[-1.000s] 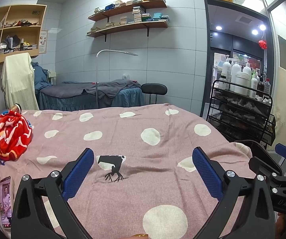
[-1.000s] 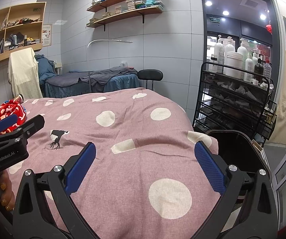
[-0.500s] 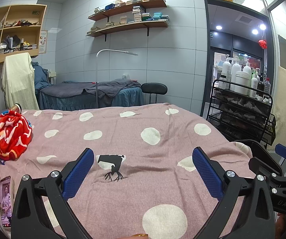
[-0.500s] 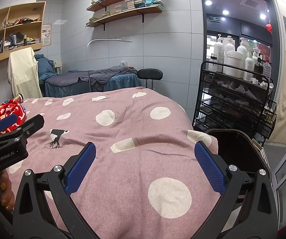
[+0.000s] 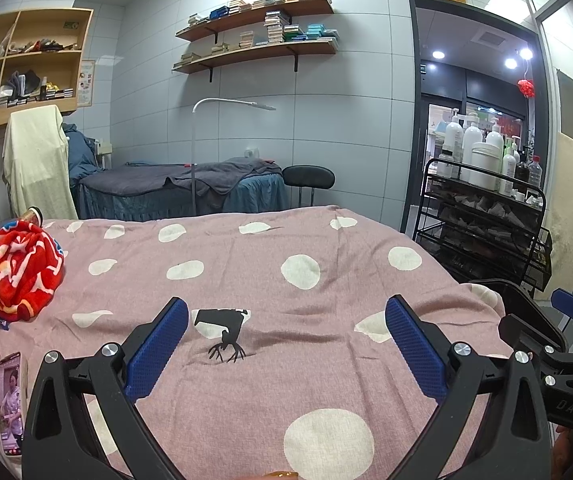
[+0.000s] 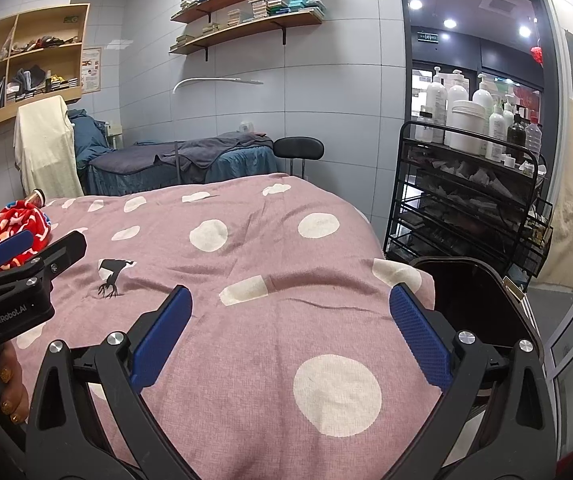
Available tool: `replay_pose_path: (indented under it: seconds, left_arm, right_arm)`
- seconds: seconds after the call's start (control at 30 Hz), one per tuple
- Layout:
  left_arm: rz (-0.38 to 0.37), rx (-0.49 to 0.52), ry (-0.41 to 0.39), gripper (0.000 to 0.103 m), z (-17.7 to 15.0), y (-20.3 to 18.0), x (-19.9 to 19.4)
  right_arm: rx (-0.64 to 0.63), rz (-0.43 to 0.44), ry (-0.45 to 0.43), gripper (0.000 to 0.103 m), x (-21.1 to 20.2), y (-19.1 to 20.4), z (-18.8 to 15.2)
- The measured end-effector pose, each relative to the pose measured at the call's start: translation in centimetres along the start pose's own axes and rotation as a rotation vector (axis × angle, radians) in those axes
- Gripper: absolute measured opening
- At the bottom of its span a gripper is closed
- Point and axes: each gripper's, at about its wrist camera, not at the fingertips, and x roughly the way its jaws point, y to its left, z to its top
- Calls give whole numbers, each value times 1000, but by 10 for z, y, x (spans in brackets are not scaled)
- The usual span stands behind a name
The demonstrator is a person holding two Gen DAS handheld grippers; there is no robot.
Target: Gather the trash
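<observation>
Both grippers hover low over a bed covered by a pink blanket with white dots (image 5: 286, 240). My left gripper (image 5: 286, 320) is open with nothing between its blue pads; in the right wrist view the left gripper (image 6: 38, 248) sits at the left edge, held by a hand. My right gripper (image 6: 290, 304) is open and empty too, and in the left wrist view the right gripper (image 5: 546, 312) shows at the right edge. A black bin (image 6: 474, 292) stands at the bed's right side, just beyond the right gripper. I see no loose trash on the blanket.
A red patterned cloth (image 5: 18, 268) lies bunched at the bed's left, a small round container (image 5: 32, 214) behind it. A phone (image 5: 10, 396) lies near the left corner. A black wire cart (image 6: 466, 200) with bottles stands right of the bed. Another bed (image 5: 178, 188) and a stool (image 5: 308, 178) stand behind.
</observation>
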Motion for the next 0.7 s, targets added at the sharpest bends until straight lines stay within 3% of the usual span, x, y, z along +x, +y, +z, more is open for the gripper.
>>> replay_pose_path:
  seconds: [0.7]
  left_arm:
    - [-5,-14,15,98,-4,1,2]
  right_arm:
    - [2,-1,6,98,0,-3,-2]
